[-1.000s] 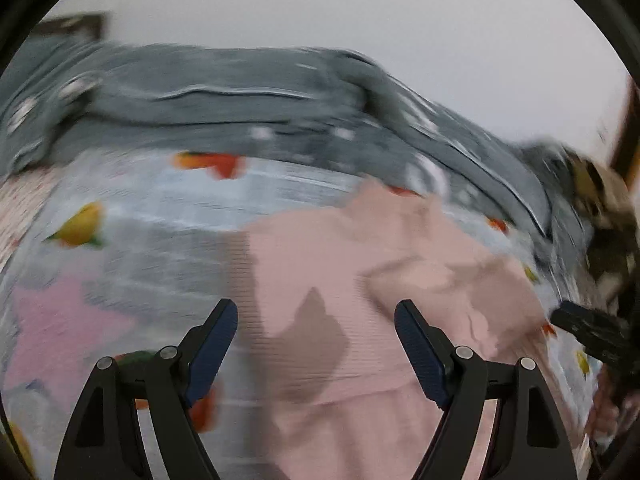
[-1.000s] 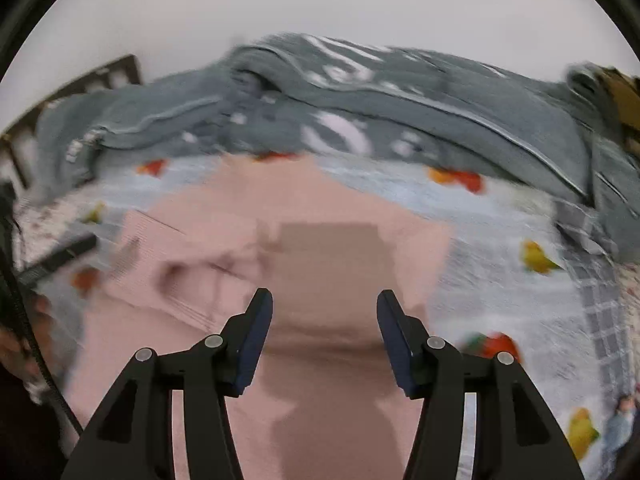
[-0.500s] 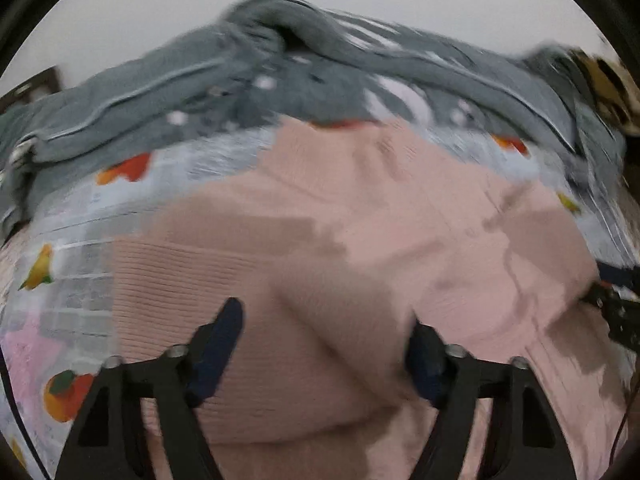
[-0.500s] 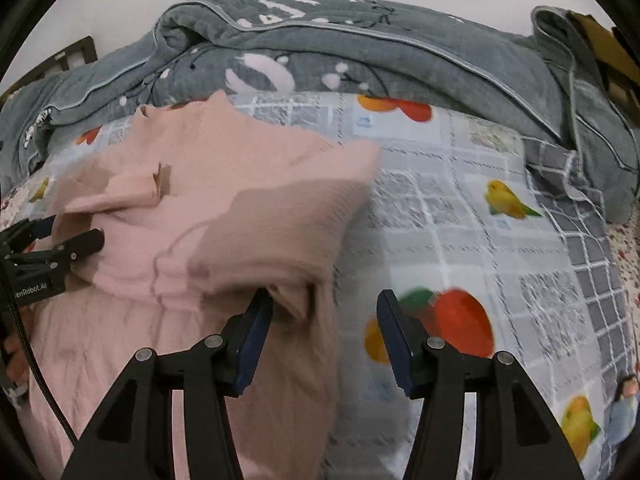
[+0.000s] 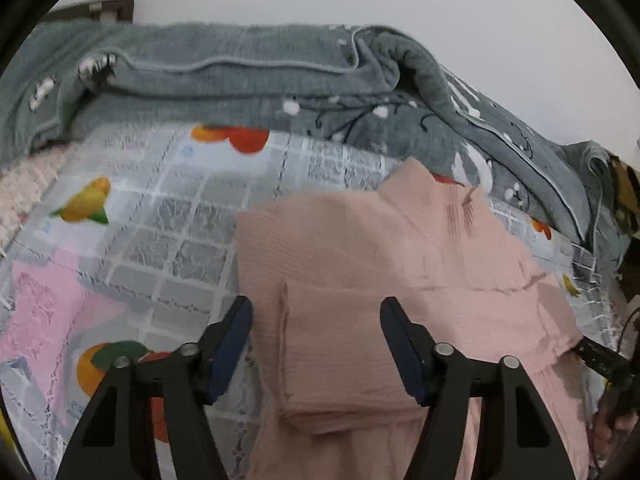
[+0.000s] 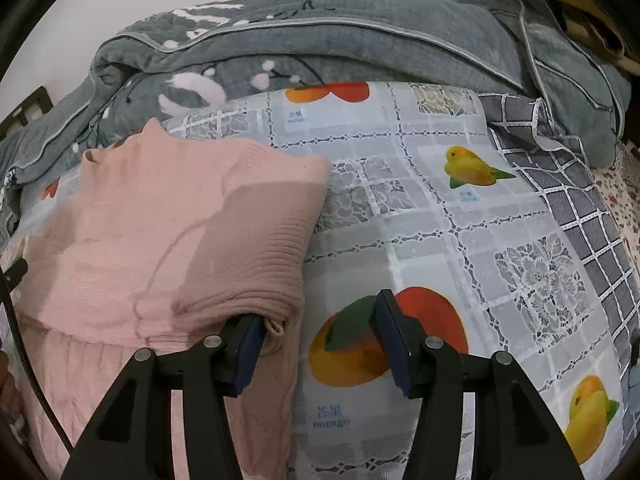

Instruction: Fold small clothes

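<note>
A pink knitted sweater lies on the fruit-print cloth, its sleeves folded in over the body. My left gripper is open, its fingers either side of a folded sleeve end. In the right wrist view the sweater fills the left half. My right gripper is open at the sweater's right edge; its left finger touches the folded knit edge, its right finger is over the bare cloth.
A crumpled grey quilt runs along the far side of the bed and also shows in the right wrist view. A grey checked cloth lies at the right. The other gripper's tip shows at the sweater's right edge.
Both grippers have swung outward over the sweater, left toward its left side, right toward its right edge. The sleeves now lie folded across the body. Both stayed open.
</note>
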A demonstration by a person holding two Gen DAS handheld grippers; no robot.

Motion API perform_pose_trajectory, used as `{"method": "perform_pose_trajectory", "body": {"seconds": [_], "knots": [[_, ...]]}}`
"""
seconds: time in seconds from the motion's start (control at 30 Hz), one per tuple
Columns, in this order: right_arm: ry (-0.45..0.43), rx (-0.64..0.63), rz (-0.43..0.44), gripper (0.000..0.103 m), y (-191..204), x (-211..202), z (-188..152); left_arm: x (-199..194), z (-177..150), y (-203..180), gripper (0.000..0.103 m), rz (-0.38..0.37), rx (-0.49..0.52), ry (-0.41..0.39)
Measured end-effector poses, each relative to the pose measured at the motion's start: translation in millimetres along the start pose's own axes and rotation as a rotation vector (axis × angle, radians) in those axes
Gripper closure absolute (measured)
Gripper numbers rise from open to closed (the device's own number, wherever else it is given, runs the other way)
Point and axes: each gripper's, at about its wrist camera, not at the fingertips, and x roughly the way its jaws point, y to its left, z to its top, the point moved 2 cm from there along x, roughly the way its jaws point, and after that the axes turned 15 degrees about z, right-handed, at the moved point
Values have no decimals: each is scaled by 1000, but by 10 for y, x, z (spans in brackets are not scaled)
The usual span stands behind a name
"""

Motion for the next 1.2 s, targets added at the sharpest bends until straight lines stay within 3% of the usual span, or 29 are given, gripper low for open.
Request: {"method": "perform_pose_trajectory", "body": {"seconds": [0.2,0.27,0.3,0.43,0.53,0.7,0.83,0.87,0.9,1.0,1.1,1.2], "knots": [[-23,-40,39,50,-7,-216,-12,-13,11,176,46,-15,-17,-5],[-33,-40,46,47,-7,-219,-2,11,12,164,58,-37,-10,12],[-25,-43,43,47,2,-188,0,24,11,134,69,-42,1,20],[55,-74,3,47,41,-20,-49,27,-12,6,71,-11,73,4],[-10,-104,48,47,58,-299,-52,-14,9,2,71,-39,81,-24],[-127,-129,97,39,130,-587,59,141,8,-52,71,-42,103,29],[-116,-153,98,39,263,-404,149,180,-17,-72,74,-20,107,33],[-94,-162,81,39,292,-285,145,170,-18,-83,81,-8,116,17],[-66,-164,49,39,294,-179,127,143,-10,-91,94,14,125,-12],[68,-135,-64,40,221,169,96,42,84,-36,97,-33,86,-78],[-5,-112,4,44,216,7,154,16,166,1,97,-25,77,-98],[-36,-108,-12,41,212,-26,163,152,107,-33,97,28,115,-40]]}}
